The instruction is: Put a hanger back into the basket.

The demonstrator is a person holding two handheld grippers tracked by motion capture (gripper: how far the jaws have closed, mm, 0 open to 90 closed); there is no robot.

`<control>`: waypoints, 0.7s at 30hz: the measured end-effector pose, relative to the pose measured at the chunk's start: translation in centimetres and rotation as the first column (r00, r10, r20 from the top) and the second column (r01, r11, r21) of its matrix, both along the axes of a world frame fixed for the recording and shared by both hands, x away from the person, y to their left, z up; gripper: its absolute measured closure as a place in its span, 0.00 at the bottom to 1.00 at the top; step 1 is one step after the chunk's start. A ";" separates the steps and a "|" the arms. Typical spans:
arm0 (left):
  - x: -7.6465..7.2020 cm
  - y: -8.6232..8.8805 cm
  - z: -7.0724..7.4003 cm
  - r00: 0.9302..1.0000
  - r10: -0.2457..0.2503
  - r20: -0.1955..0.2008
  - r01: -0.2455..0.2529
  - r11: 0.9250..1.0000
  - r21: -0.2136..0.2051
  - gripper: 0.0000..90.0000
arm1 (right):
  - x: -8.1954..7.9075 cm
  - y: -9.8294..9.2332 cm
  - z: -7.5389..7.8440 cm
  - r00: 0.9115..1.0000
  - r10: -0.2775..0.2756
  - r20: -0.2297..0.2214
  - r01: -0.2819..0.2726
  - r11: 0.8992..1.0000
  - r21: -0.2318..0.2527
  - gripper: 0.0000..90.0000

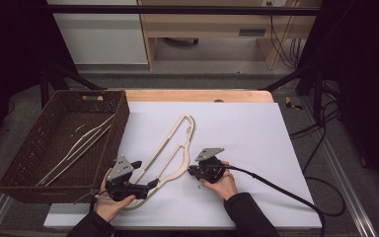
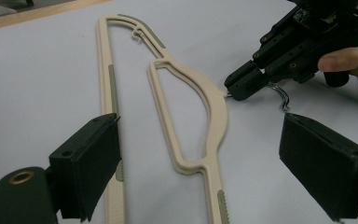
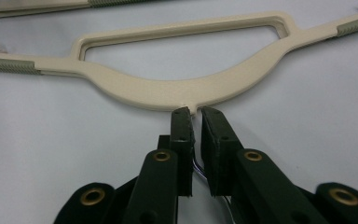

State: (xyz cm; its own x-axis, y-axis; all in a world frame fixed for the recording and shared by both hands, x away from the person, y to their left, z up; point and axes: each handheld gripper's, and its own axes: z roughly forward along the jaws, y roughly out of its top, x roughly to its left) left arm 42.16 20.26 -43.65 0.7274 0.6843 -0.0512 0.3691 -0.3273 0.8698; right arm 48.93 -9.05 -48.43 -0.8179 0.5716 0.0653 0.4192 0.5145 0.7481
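A cream plastic clothes hanger (image 1: 170, 148) lies flat on the white-covered worktop (image 1: 246, 128), slanting from near left to far centre, just right of a brown woven basket (image 1: 39, 148) holding more pale hangers (image 1: 81, 143). The right gripper (image 3: 195, 111) has its jaws drawn nearly together around the thin metal hook stem (image 3: 194, 110) at the middle of the hanger's curved top, pads close on either side. The left gripper (image 2: 200, 158) rests at the hanger's near end with its jaws spread wide, straddling the frame's bars without touching them.
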 end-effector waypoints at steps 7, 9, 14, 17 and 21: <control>0.2 -0.3 -0.2 1.000 -0.008 -0.010 0.008 1.000 -0.004 0.15 | 0.2 -0.1 0.1 0.999 0.031 -0.008 -0.031 0.999 0.012 0.98; 0.3 -0.6 -0.1 1.000 -0.014 -0.014 0.014 1.000 -0.005 0.15 | 0.2 -0.2 0.4 1.000 0.027 -0.009 -0.027 0.999 0.018 0.98; 0.8 -1.4 0.2 0.999 -0.030 -0.013 0.030 1.000 0.009 0.17 | 0.2 -0.4 0.9 1.000 0.027 -0.010 -0.027 0.999 0.034 0.99; 1.5 -2.3 0.3 0.999 -0.032 -0.017 0.032 0.999 0.032 0.17 | 0.3 -0.5 1.0 0.999 0.022 -0.024 -0.021 0.999 0.041 0.99; 2.3 -3.5 0.1 0.998 -0.052 -0.040 0.054 0.998 0.042 0.19 | 0.2 -0.5 1.4 1.000 0.018 -0.024 -0.017 0.999 0.047 0.99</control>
State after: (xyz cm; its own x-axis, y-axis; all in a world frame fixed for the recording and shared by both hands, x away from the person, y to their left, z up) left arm 44.43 16.74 -43.53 0.7609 0.6468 -0.0516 0.3835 -0.3842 0.8398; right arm 49.10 -9.60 -47.05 -0.8257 0.5530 0.1114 0.4287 0.4868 0.7611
